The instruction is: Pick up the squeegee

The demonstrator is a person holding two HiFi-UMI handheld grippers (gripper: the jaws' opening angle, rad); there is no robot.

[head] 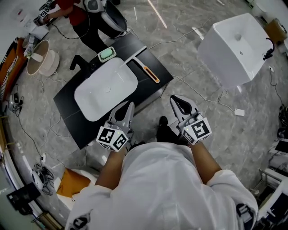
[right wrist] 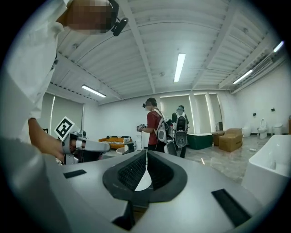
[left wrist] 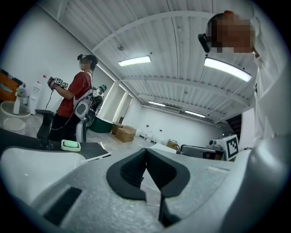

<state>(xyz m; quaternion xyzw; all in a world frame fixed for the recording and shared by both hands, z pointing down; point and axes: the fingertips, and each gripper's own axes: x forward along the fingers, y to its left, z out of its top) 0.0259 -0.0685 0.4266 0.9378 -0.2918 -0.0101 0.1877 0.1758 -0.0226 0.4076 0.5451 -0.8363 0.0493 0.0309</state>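
The squeegee (head: pixel 151 74) has an orange and black handle and lies on the right part of a black counter (head: pixel 67 105), its pale blade bar running up towards a green soap dish (head: pixel 107 54). A white basin (head: pixel 104 88) is set into that counter. Both grippers are held in front of the person, short of the counter's near edge. My left gripper (head: pixel 130 106) (left wrist: pixel 146 152) is shut with nothing between its pads. My right gripper (head: pixel 177 99) (right wrist: pixel 146 154) is shut and empty too, over the floor to the right of the counter. Neither touches the squeegee.
A black faucet (head: pixel 81 63) stands behind the basin. A large white sink unit (head: pixel 234 47) sits on the floor at upper right. A beige tub (head: pixel 40 58), floor cables (head: pixel 198 87) and another person in red (head: pixel 74 11) (right wrist: pixel 154 127) are at the back.
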